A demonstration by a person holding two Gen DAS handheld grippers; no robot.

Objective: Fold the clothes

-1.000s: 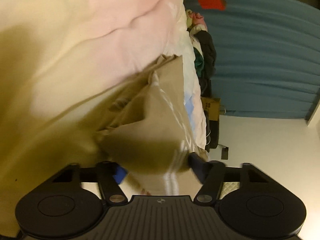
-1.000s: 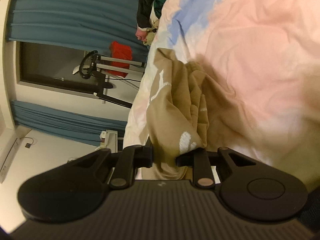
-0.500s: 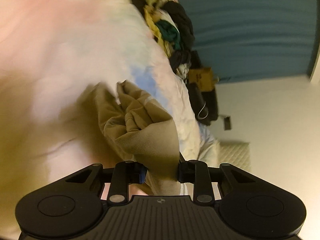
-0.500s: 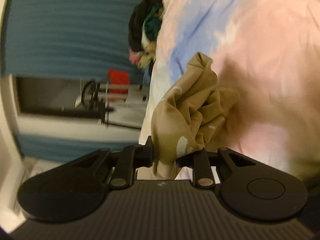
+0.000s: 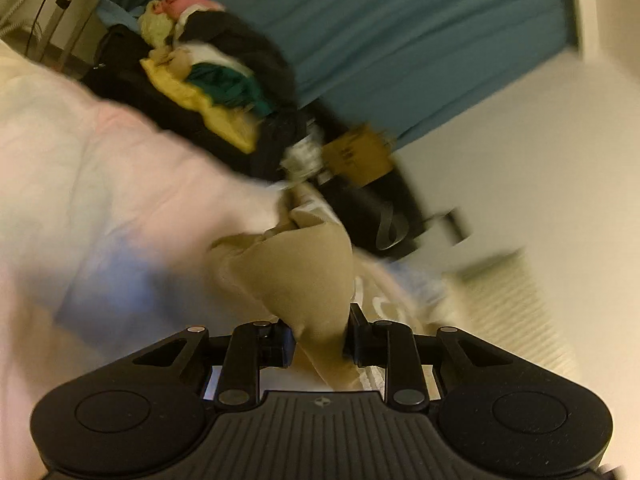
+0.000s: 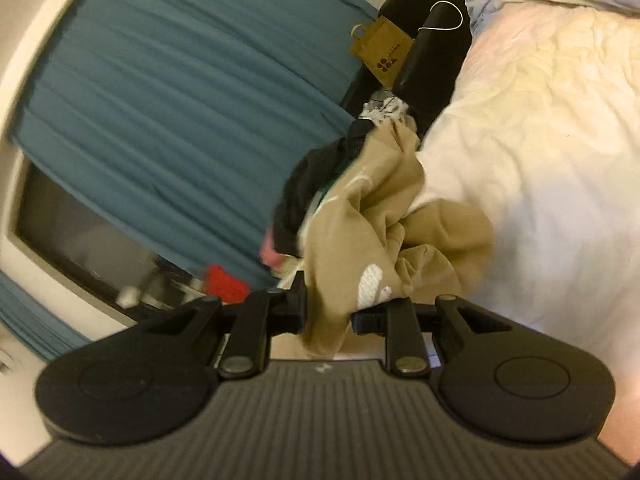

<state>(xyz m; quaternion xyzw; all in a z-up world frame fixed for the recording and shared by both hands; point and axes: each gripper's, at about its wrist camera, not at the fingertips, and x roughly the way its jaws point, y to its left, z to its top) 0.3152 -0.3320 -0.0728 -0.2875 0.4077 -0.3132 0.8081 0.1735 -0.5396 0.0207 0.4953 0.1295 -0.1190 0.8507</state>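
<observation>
— What garment do we have?

— We have one tan garment (image 5: 308,268) with white printed markings, crumpled and unfolded.

— How do we find it posed?

— We see it bunched into loose folds (image 6: 384,220), with one gathered portion pinched in each gripper's fingers. The fabric between them hangs slack above the pale bedding. Motion blur prevents us from determining which edge is which.

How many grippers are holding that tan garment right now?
2. The left gripper clamps one bunched part of the tan garment; the right gripper clamps another part.
</observation>
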